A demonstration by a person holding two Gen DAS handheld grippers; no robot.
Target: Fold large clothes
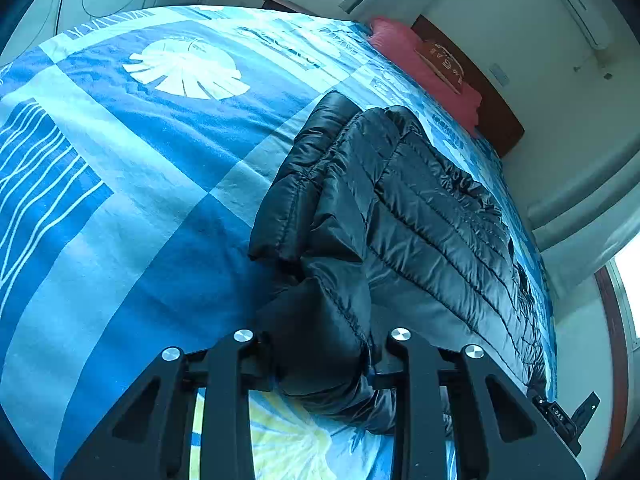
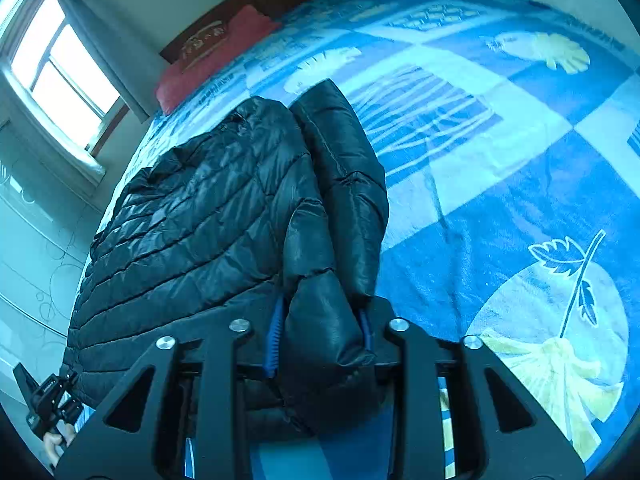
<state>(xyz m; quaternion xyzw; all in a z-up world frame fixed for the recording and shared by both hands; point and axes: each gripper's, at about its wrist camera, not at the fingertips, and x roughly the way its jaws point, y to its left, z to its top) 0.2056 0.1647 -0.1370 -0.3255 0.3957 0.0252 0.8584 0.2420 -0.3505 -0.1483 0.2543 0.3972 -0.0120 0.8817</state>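
Observation:
A black quilted puffer jacket [image 1: 420, 208] lies on the bed with its sleeves folded in over the body. My left gripper [image 1: 324, 356] is shut on the jacket's near left corner, and puffy fabric fills the gap between its jaws. In the right wrist view the same jacket [image 2: 192, 232] stretches away to the left. My right gripper [image 2: 322, 340] is shut on the near right corner, where its blue pads [image 2: 273, 336] press into the fabric from both sides. The fingertips of both grippers are hidden by the cloth.
A blue patterned bed cover [image 1: 120, 200] spreads wide around the jacket. A red pillow [image 1: 420, 64] lies against the dark wooden headboard [image 1: 496, 116]. A window [image 2: 60, 68] is on the wall beside the bed. A hand [image 2: 56, 442] holds the left tool at the lower left.

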